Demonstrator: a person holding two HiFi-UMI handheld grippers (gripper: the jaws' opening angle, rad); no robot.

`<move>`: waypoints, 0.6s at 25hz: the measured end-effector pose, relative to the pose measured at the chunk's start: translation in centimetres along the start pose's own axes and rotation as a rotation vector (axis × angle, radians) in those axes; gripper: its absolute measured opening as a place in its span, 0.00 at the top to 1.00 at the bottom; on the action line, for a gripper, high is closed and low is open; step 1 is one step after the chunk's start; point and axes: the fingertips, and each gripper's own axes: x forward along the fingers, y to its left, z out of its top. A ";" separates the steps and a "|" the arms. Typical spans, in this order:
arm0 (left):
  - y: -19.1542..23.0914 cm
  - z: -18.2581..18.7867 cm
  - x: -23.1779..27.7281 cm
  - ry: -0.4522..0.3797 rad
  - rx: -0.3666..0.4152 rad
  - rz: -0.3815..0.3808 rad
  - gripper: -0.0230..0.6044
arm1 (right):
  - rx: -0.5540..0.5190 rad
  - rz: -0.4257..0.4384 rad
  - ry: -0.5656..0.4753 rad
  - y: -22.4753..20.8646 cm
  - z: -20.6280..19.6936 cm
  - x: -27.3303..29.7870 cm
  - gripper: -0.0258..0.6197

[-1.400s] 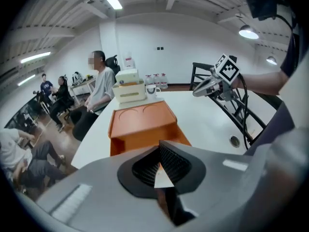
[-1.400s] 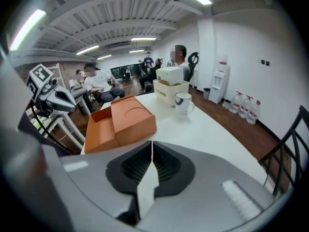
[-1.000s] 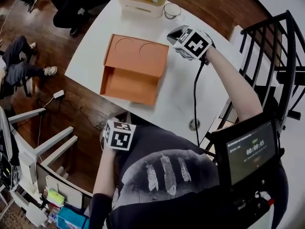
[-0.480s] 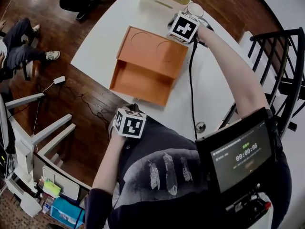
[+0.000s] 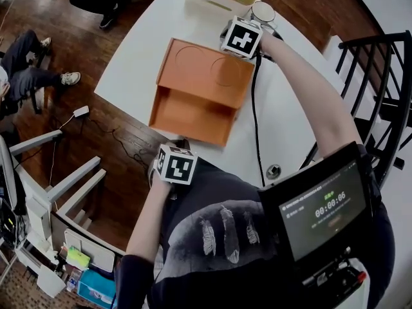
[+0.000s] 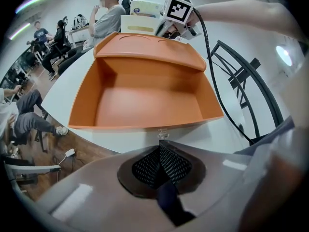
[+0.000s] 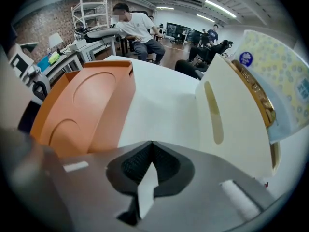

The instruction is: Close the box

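The orange box (image 5: 191, 114) lies open on the white table (image 5: 138, 63). Its lid (image 5: 206, 66), with two round impressions, lies flat on the far side. My left gripper (image 5: 176, 164) is at the table's near edge, just short of the box's front wall (image 6: 145, 125); its jaws (image 6: 160, 140) are shut on nothing. The right gripper (image 5: 241, 37) hovers at the lid's far right corner. In its own view the lid (image 7: 87, 105) is to the left, and the right gripper (image 7: 151, 143) is shut and empty.
A cream holder (image 5: 215, 2) with a tissue pack and a small cup (image 5: 262, 11) stand just beyond the right gripper. A black cable (image 5: 253, 108) trails across the table. A black railing (image 5: 386, 76) is at the right. People sit beyond the table.
My right gripper has moved away from me along the table to the lid's far right corner. The left gripper has stayed by the near edge. The box has not moved.
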 end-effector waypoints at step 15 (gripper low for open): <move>-0.5 0.6 -0.7 0.028 -0.019 -0.096 0.94 | -0.050 0.069 -0.012 2.4 0.9 0.4 0.95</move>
